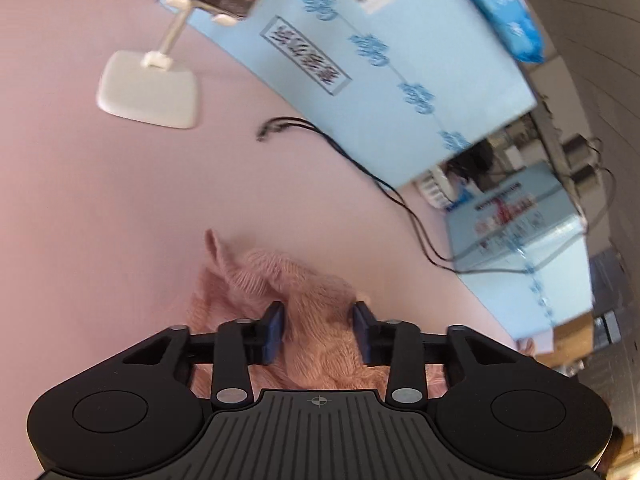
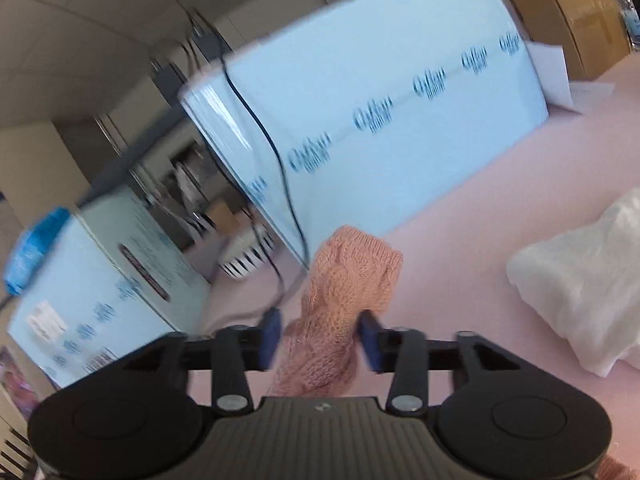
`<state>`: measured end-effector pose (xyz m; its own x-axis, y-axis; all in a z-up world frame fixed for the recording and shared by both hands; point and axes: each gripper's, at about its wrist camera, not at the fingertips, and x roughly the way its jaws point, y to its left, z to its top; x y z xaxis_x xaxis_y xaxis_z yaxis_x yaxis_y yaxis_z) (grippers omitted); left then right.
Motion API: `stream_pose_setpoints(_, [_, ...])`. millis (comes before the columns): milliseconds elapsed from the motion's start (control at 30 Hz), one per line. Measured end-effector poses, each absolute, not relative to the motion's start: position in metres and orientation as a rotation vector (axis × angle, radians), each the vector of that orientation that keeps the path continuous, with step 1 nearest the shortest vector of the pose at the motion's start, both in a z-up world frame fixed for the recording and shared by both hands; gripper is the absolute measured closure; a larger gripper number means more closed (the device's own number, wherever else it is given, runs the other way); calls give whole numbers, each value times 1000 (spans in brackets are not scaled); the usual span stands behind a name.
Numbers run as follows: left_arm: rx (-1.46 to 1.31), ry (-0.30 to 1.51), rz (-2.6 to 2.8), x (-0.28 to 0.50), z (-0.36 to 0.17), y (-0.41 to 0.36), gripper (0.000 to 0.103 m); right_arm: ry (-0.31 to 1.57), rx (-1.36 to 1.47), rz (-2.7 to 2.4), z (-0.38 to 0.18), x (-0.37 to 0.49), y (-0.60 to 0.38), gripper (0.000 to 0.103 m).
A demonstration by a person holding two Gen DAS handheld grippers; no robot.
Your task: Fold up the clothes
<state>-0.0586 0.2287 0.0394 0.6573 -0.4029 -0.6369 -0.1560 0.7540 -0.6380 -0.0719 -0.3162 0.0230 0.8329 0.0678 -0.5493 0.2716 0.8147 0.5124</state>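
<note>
A fuzzy pink knit garment [image 1: 256, 276] lies bunched on the pink table [image 1: 120, 200]. My left gripper [image 1: 319, 318] hangs over it with its blue pads [image 1: 274, 330] spread apart; cloth lies loose between them, not pinched. In the right wrist view another part of the pink knit [image 2: 352, 276] stands up in a hump between the wide-apart pads [image 2: 370, 338] of my right gripper [image 2: 320, 330]. The cloth brushes the right pad, and the jaws stand open. Both views are blurred.
Light blue boxes [image 1: 400, 60] [image 2: 380, 120] line the far side of the table, with a black cable [image 1: 360, 168] trailing in front. A white phone stand [image 1: 148, 92] is at the far left. A folded white garment [image 2: 580, 280] lies to the right. A cardboard box [image 2: 568, 16] sits behind.
</note>
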Motion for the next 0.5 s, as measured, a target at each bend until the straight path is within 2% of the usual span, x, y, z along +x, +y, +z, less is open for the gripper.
stream_pose_setpoints(67, [-751,838,-141,-65,42,237,19,617,688,-106,10,-75,-322,26])
stream_pose_setpoints(133, [-786,805,-155,-83,55,242,18,577,772,-78,5,-93,-334,19])
stream_pose_setpoints(200, [-773,779,-237,-102,72,240,8,529,792,-63,12,-119,-342,12])
stream_pose_setpoints(267, [-739,789,-353,-114,84,228,4,513,779,24,19,-138,-345,10])
stream_pose_setpoints(367, [-710,874,-436,-109,82,200,3,507,739,187,24,-162,-339,10])
stream_pose_setpoints(500, [-661,1042,-459,-83,57,146,3,401,650,261,21,-190,-323,10])
